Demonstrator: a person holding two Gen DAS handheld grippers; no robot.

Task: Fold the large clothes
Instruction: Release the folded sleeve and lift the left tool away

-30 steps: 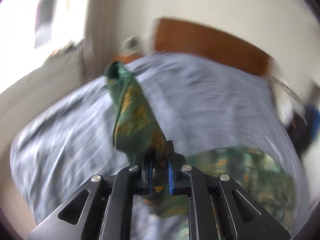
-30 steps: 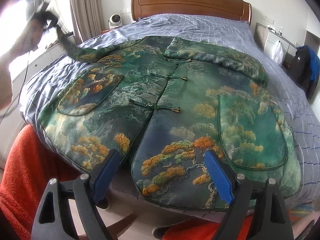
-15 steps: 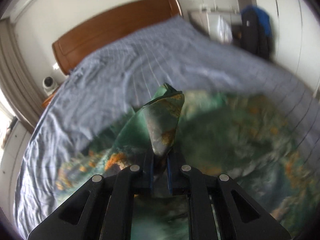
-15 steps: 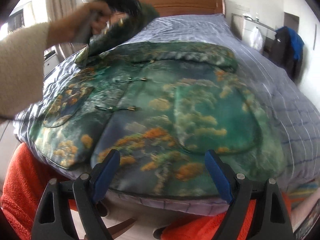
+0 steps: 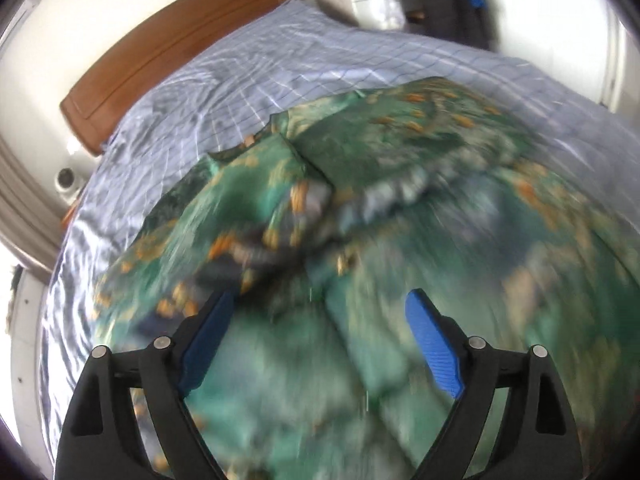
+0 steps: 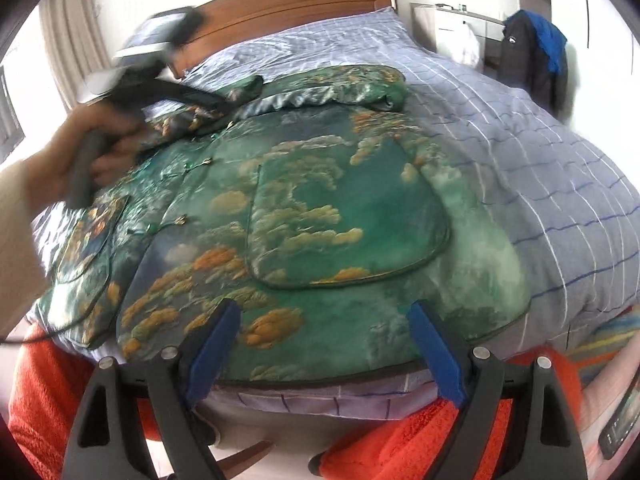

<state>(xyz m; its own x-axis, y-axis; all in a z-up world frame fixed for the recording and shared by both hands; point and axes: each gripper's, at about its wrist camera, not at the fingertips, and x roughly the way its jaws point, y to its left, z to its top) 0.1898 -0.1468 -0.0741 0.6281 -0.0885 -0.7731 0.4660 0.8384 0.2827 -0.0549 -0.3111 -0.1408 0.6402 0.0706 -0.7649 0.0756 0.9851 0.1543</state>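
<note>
Two views. Left wrist view: the left tongs (image 5: pixel 320 344) stand wide, their jaws having just opened, with nothing between the blue pads (image 5: pixel 434 350); below them lies the blurred green jacket (image 5: pixel 400 216), spread on the bed (image 5: pixel 280 48). A folded sleeve (image 5: pixel 256 168) lies at 11 o'clock, the headboard (image 5: pixel 160 44) beyond it. Right wrist view: the right tongs (image 6: pixel 324 352) stand wide and empty at the jacket's (image 6: pixel 340 208) near hem, at 6 o'clock. The jacket lies flat across the bed (image 6: pixel 520 128), a pocket (image 6: pixel 344 220) at centre. At 10 o'clock a hand (image 6: pixel 100 140) holds the left tongs over the sleeve (image 6: pixel 188 116), which is laid across the jacket.
</note>
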